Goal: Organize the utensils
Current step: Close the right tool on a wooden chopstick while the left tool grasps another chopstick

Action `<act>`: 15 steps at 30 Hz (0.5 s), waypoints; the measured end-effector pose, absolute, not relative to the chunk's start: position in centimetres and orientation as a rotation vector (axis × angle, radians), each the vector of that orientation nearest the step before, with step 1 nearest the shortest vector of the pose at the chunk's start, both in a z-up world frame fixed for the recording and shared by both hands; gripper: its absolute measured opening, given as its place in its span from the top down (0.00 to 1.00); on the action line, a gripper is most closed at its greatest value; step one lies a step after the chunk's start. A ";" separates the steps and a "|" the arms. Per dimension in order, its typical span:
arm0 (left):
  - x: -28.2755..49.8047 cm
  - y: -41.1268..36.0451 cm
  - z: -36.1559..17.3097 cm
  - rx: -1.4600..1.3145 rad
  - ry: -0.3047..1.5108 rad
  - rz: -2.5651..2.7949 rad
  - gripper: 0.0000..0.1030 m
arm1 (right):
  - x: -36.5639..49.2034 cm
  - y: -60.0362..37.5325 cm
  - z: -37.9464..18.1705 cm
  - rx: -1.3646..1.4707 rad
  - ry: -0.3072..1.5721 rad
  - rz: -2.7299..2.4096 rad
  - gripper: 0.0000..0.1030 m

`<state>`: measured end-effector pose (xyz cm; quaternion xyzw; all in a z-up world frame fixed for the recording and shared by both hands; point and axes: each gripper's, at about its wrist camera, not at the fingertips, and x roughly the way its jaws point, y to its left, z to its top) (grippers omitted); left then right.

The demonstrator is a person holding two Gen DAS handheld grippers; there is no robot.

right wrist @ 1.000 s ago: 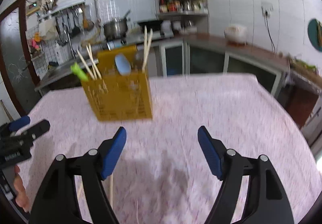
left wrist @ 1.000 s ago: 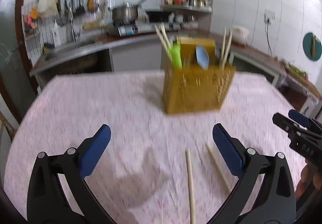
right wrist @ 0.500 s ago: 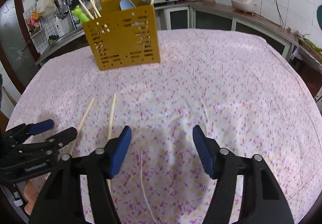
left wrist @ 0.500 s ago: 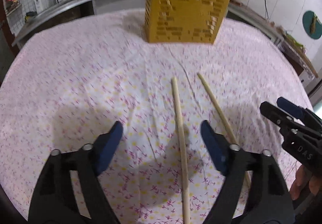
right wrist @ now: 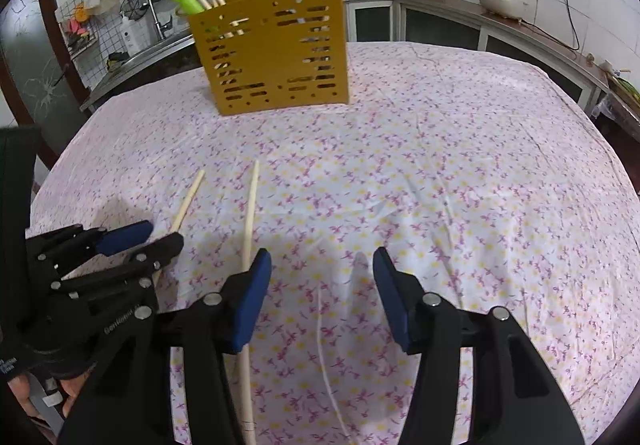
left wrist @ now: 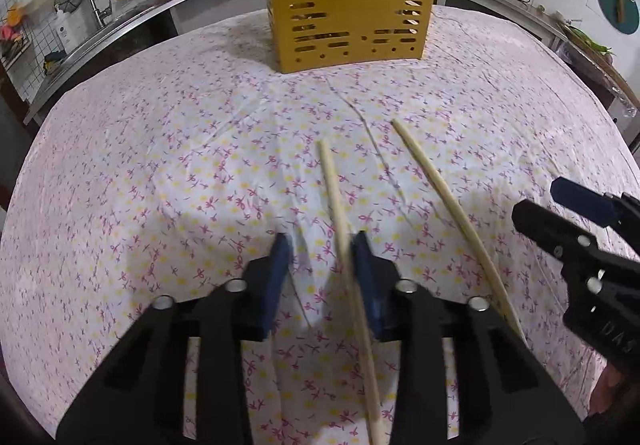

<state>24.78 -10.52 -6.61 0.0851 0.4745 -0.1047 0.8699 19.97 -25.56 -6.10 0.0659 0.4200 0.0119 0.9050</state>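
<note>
L gripper [left wrist: 320,273] has just been closing, jaws narrow round the near chopstick [left wrist: 340,229] — right pad touches it, left pad short of it, so not clamped yet. R gripper [right wrist: 320,297] half open, also closing, nothing between; second chopstick [right wrist: 250,213] lies by its left pad. Pick-up step; next: finish squeeze, lift, carry to yellow holder [left wrist: 348,1] at far end of the table [left wrist: 140,165]

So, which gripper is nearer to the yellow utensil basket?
Neither clearly: both are similarly far. The left gripper is low over the tablecloth, astride one chopstick, well short of the yellow utensil basket. The right gripper is beside it, equally short.
</note>
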 end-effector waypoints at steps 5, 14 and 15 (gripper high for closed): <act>24.8 -9.0 -6.2 0.145 0.992 -0.254 0.92 | 20.0 -24.9 -6.1 0.133 0.870 0.040 0.51; 24.4 -6.8 -5.5 0.080 0.984 -0.249 1.00 | 21.0 -22.4 -6.7 0.094 0.891 0.058 0.57; 24.6 -6.5 -5.6 0.073 0.989 -0.249 1.00 | 21.2 -22.1 -6.9 0.087 0.895 0.056 0.59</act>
